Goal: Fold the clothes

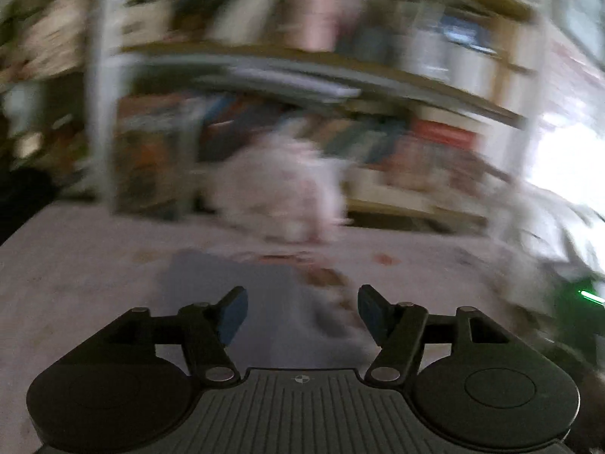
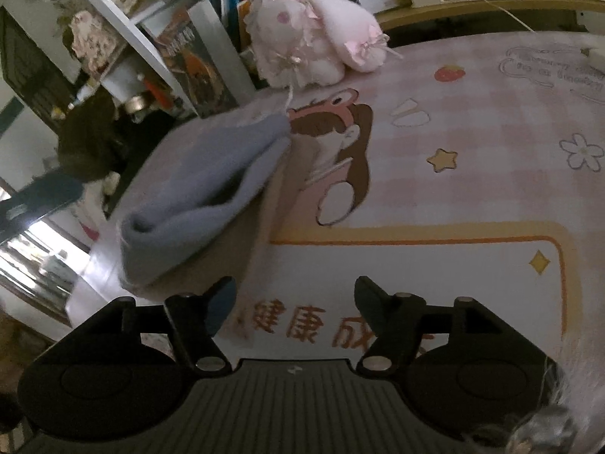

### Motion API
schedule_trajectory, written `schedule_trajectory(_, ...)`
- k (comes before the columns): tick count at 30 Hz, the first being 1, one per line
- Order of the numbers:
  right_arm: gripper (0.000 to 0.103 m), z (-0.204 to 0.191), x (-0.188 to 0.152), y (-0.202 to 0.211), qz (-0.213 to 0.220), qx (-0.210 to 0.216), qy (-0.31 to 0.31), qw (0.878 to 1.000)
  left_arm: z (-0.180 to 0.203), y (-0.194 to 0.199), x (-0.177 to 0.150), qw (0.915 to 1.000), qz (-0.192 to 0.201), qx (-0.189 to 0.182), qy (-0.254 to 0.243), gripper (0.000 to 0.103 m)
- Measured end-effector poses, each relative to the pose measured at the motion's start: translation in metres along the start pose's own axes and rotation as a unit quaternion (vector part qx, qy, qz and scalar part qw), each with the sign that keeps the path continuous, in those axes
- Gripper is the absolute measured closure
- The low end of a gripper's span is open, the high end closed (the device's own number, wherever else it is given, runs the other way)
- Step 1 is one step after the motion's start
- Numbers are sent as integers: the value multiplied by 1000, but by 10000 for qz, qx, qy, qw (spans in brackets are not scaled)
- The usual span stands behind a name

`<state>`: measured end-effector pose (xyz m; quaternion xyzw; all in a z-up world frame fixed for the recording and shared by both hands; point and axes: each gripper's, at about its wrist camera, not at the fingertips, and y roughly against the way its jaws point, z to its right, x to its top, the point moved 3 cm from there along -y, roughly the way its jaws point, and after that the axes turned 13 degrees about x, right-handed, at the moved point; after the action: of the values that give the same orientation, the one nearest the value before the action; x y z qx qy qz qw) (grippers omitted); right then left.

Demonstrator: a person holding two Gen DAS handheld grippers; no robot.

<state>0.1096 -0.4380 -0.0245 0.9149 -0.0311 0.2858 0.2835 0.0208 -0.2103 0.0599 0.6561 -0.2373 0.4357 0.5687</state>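
A pink checked mat [image 2: 472, 121] printed with a cartoon animal, stars and a strawberry covers the surface, with crowded bookshelves [image 2: 211, 38] behind it. A pink plush toy [image 2: 310, 34] sits at the mat's far edge. Just in front of the toy lies a folded pale blue garment [image 2: 196, 196] (the left view is heavily blurred). The right gripper [image 2: 295, 299] is spread wide and empty, nearer than the garment. The left gripper [image 1: 302, 310] is likewise spread, holding nothing, above the garment [image 1: 234, 295].
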Motion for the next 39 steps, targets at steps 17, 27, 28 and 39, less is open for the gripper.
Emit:
schedule_trajectory(17, 24, -30, 28, -54, -23, 728, -535, 9959, 4, -46, -72, 9867, -965, -349, -1259, 44)
schedule_trajectory(27, 95, -88, 36, -74, 59, 365, 1310, 9907, -12, -46, -66, 9878, -992, -510, -1085, 44)
schedule_trajectory(28, 96, -99, 34, -64, 229, 644, 1598, 9848, -16, -47, -64, 9885, -1019, -533, -984, 44)
schedule_trajectory(39, 95, -35, 16, -82, 85, -22, 95, 9999, -18, -39, -58, 9809, -933, -618, -1593, 38)
